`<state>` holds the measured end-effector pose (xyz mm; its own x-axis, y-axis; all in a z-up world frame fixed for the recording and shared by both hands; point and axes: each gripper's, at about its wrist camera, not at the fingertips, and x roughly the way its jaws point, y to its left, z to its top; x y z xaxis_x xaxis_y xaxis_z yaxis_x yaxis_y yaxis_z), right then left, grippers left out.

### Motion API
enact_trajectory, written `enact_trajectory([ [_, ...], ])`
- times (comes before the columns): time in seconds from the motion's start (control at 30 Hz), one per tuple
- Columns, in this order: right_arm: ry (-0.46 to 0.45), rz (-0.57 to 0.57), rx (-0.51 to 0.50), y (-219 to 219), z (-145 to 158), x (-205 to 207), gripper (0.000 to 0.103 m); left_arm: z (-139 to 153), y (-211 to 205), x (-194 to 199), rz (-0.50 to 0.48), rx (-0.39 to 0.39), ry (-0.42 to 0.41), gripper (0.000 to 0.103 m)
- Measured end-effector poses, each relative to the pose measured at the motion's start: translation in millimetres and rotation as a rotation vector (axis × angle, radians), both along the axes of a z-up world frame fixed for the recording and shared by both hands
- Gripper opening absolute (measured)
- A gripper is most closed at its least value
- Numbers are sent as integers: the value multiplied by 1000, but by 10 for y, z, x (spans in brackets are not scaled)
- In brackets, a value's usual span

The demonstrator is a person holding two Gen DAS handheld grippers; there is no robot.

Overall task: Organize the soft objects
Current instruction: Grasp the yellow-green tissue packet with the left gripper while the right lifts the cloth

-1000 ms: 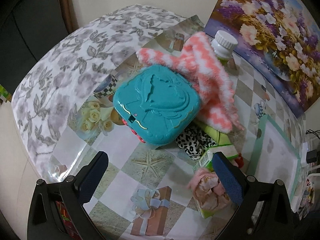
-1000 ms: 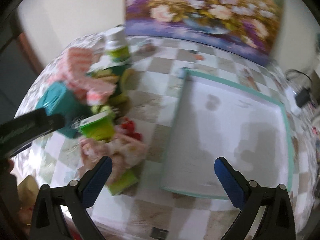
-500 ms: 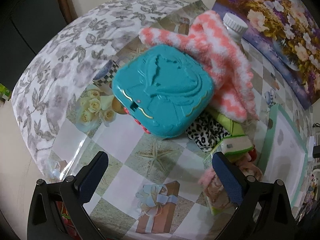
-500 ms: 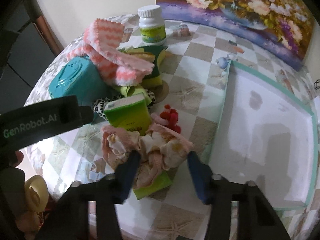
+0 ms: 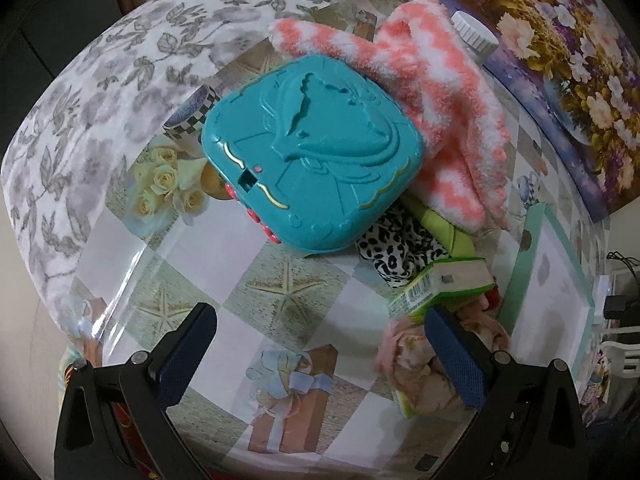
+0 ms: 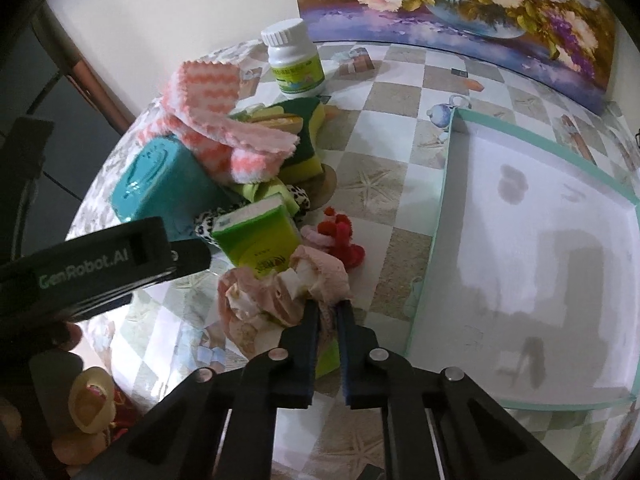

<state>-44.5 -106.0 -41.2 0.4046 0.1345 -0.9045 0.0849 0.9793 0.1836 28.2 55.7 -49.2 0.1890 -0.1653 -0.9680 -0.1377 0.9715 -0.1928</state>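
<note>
— Between the right gripper's (image 6: 327,312) pads: what?
— A fold of the pink cloth (image 6: 280,292), pinched as the jaws close; it lies beside the green pack (image 6: 256,240), left of the tray (image 6: 444,184).
— Left gripper (image 5: 320,352)?
— Wide open over bare tablecloth (image 5: 280,292), holding nothing.

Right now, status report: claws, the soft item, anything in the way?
Right claw shut on pink cloth. Left claw open, empty, above table. Green packet leans against the cloth; tray beside it empty.
</note>
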Motion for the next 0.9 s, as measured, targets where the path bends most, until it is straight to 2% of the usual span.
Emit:
enact_trajectory([
  [0.33,-71,-13,52,-97,242,-85,9,24,-17,-3,4,-35,6,103],
  [0.5,-126,-68,39,-256,433,-141,9,19,-151,-15,-27,-29,6,103],
  [0.63,-159,-127,35,-476,547,-195,9,21,-415,-59,-119,12,-3,103],
  [0.77,-177,-196,17,-714,634,-250,9,-1,-744,-102,-244,56,-12,103],
  [0.9,-187,-270,41,-973,674,-320,9,-94,-1091,-143,-375,106,-3,103],
])
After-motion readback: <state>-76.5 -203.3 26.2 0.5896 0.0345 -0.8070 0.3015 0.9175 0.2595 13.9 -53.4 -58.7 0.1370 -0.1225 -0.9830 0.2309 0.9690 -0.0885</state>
